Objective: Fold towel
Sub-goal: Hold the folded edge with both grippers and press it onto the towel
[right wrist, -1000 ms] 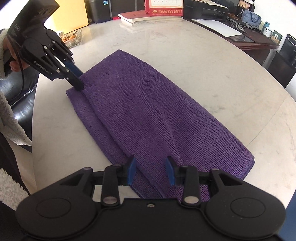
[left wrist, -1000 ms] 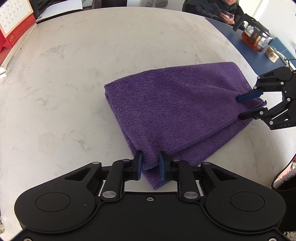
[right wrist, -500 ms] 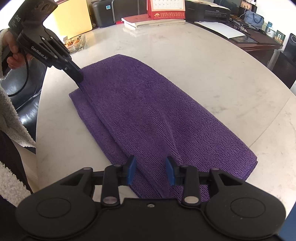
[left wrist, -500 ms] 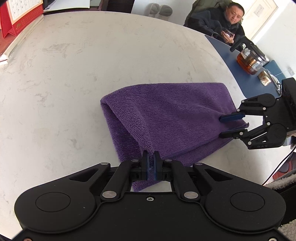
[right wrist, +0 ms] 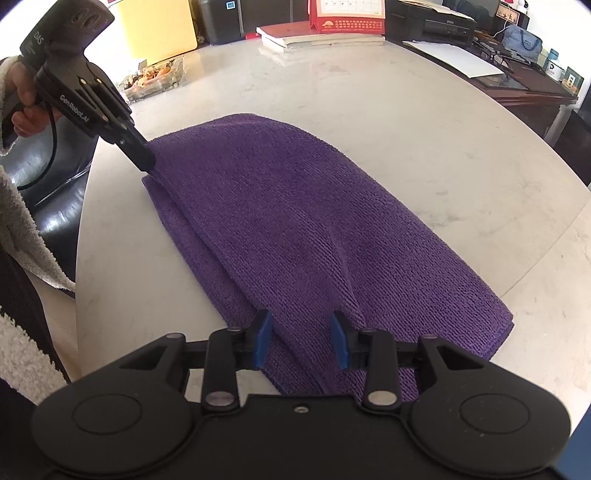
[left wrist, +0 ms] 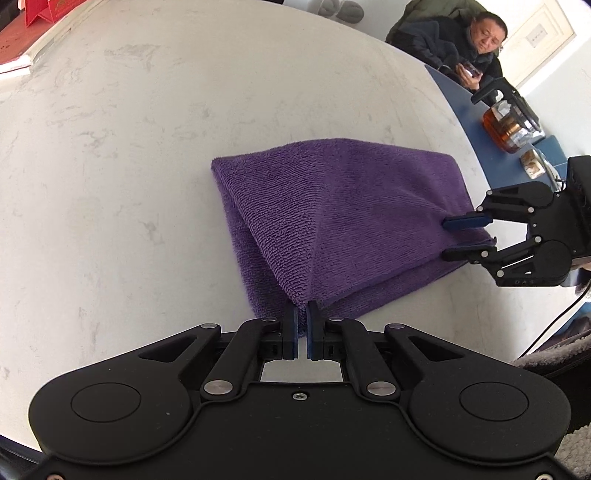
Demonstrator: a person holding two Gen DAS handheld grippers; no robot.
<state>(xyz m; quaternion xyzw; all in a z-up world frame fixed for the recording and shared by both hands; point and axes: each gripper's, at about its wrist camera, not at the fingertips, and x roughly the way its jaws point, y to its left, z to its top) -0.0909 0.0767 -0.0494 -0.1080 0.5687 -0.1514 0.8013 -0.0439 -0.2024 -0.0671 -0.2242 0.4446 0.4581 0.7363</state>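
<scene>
Purple ribbed terry towel (left wrist: 332, 221) lay folded on the white marbled stone table (left wrist: 129, 166) | left gripper (left wrist: 301, 325) was clamped on a lifted near corner, cloth tented | right gripper (right wrist: 301, 338) was half open, blue pads straddling the layered towel edge.

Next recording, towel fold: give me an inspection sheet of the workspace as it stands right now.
Surface: pale marble-look table, bare around the work.
Job's things: purple towel, folded over, near corner tented up.
Clutter: tray of snacks, books, glass teapot.
Grippers: left gripper shut on the towel's corner; right gripper jaws apart astride the towel's edge, not pinching.
Cables: black cable trailing from the right gripper.
Surroundings: seated person, printer.
</scene>
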